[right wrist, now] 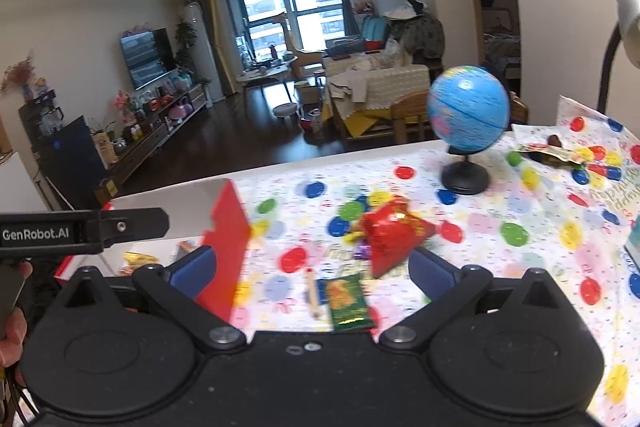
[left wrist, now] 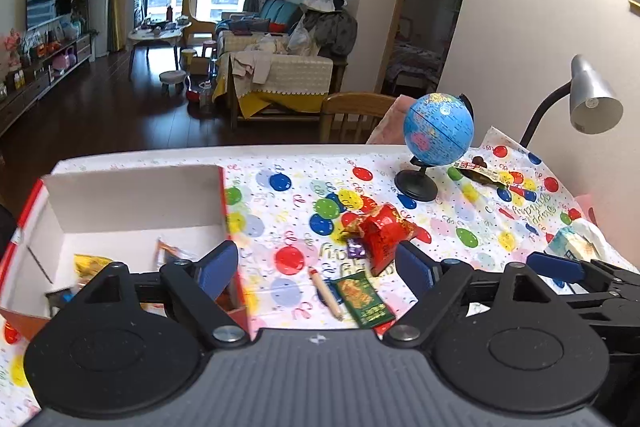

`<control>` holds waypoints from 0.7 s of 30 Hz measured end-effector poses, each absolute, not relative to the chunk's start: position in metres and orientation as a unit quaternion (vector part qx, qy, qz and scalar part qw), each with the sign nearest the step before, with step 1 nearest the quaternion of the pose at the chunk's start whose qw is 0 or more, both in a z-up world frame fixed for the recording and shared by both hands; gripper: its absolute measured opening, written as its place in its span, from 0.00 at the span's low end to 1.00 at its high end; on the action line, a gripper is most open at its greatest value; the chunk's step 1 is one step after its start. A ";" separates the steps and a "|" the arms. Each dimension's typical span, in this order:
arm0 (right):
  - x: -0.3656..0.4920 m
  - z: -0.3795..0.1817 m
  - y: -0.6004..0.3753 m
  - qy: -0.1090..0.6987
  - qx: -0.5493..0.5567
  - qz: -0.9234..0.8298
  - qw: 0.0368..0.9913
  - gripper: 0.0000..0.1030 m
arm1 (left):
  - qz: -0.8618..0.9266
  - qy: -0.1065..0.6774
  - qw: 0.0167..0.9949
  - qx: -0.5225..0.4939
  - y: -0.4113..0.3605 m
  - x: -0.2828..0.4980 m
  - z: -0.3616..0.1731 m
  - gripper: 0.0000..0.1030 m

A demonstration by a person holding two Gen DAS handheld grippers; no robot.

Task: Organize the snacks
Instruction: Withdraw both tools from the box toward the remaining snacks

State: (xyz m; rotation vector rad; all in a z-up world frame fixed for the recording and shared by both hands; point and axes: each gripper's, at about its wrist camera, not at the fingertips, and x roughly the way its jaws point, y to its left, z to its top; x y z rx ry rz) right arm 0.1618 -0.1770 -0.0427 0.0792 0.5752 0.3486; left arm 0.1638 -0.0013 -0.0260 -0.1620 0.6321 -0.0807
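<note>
A red-and-white box (left wrist: 132, 203) sits at the table's left with a few snack packets inside (left wrist: 92, 263). On the balloon-print cloth lie a red snack bag (left wrist: 386, 233), a small purple packet (left wrist: 356, 249), a green packet (left wrist: 364, 301) and a thin stick snack (left wrist: 326, 293). My left gripper (left wrist: 316, 267) is open and empty above the box's right wall and these snacks. My right gripper (right wrist: 312, 267) is open and empty above the same snacks: red bag (right wrist: 390, 231), green packet (right wrist: 348, 301). The box (right wrist: 226, 223) is at its left.
A blue globe on a black stand (left wrist: 438, 129) stands at the back, with more wrappers (left wrist: 480, 171) beside it. A desk lamp (left wrist: 592, 99) is at the far right. A tissue pack (left wrist: 576, 241) lies at the right. A wooden chair (left wrist: 352, 115) stands behind the table.
</note>
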 end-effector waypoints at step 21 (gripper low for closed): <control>0.242 -0.073 -0.247 0.282 0.011 0.177 0.943 0.99 | 0.073 0.386 0.916 -0.078 -0.080 0.228 -0.088 0.83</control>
